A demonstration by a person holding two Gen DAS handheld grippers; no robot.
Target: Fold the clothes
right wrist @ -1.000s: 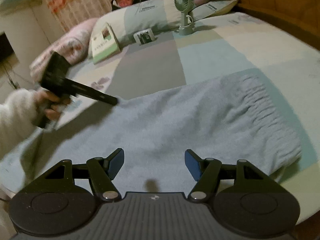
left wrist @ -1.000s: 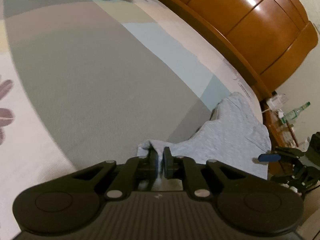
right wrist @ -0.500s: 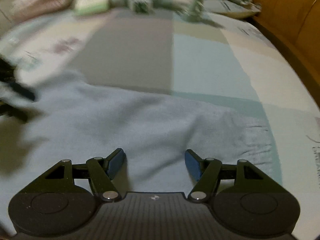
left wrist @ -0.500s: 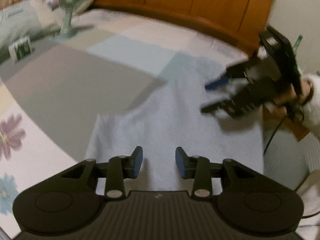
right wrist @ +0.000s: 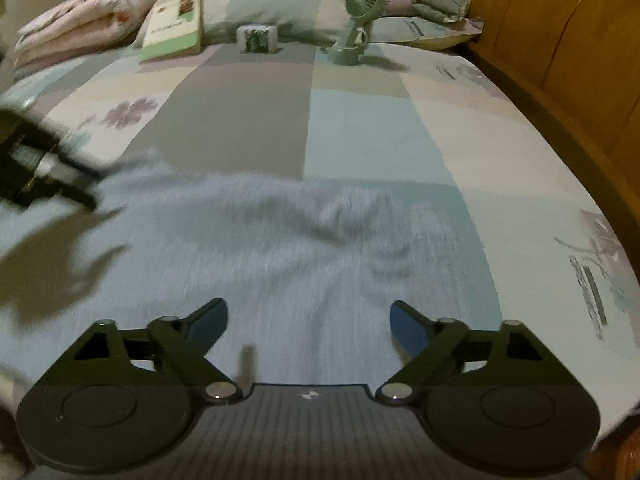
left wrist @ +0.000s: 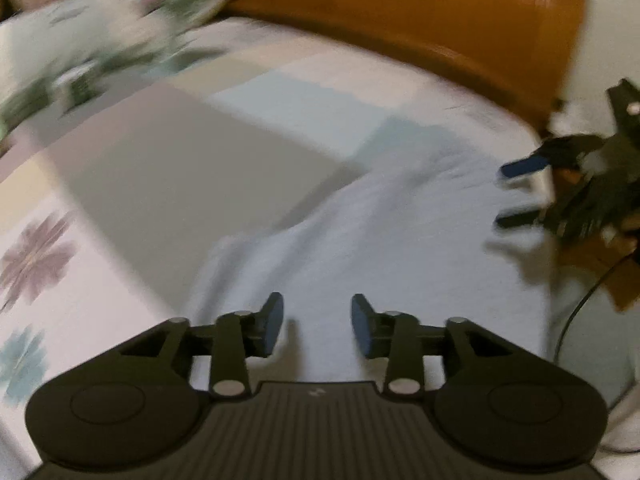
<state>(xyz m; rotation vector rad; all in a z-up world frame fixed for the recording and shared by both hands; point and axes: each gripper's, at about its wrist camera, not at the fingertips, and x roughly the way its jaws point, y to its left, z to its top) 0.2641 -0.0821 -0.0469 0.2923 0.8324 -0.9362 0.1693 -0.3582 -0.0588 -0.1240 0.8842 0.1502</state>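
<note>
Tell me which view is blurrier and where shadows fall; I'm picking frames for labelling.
Left wrist view: heavy motion smear over the pillows and headboard; only the left gripper is sharp. Right wrist view: fan and book fairly crisp, grey garment streaked, a dark shadow at its left side.

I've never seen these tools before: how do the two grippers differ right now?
The right gripper stands wider open than the left gripper; both have just been opening, and nothing is between either pair of jaws. The right one sits over the middle of the grey garment, the left one over its end by the flowered sheet. Both are black with blue pads and hold nothing.
</note>
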